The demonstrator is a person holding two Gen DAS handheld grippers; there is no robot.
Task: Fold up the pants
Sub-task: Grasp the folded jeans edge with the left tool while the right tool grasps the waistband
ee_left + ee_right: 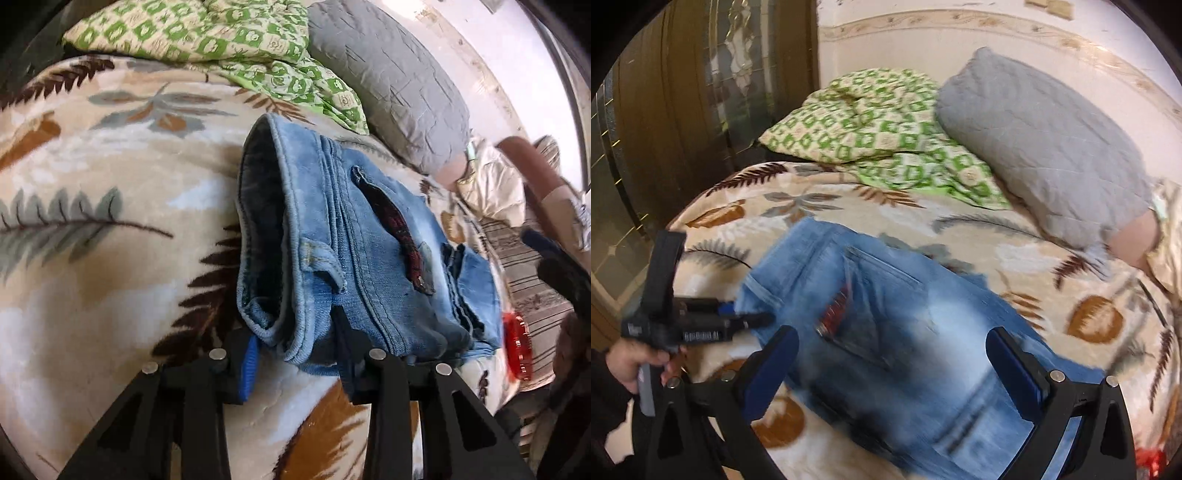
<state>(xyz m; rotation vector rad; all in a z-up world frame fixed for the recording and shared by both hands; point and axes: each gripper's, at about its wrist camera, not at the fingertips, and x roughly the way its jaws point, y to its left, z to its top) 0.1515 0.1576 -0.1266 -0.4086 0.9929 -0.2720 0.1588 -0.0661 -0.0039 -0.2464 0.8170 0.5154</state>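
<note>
Light blue jeans (369, 266) lie folded on a leaf-patterned blanket (110, 177), with a dark red zip strip showing on top. My left gripper (299, 354) has the waistband edge pinched between its blue-padded finger (249, 365) and its dark finger. In the right wrist view the same left gripper (753, 315), held by a hand (631, 362), bites the left edge of the jeans (886, 332). My right gripper (894, 362) hovers over the jeans' near part, jaws wide apart and holding nothing. That view is blurred.
A green-and-cream checked pillow (864, 125) and a grey quilted pillow (1041, 147) lie at the head of the bed against the wall. A wooden wardrobe (679, 110) stands at the left. A red object (517, 347) sits by the bed's right edge.
</note>
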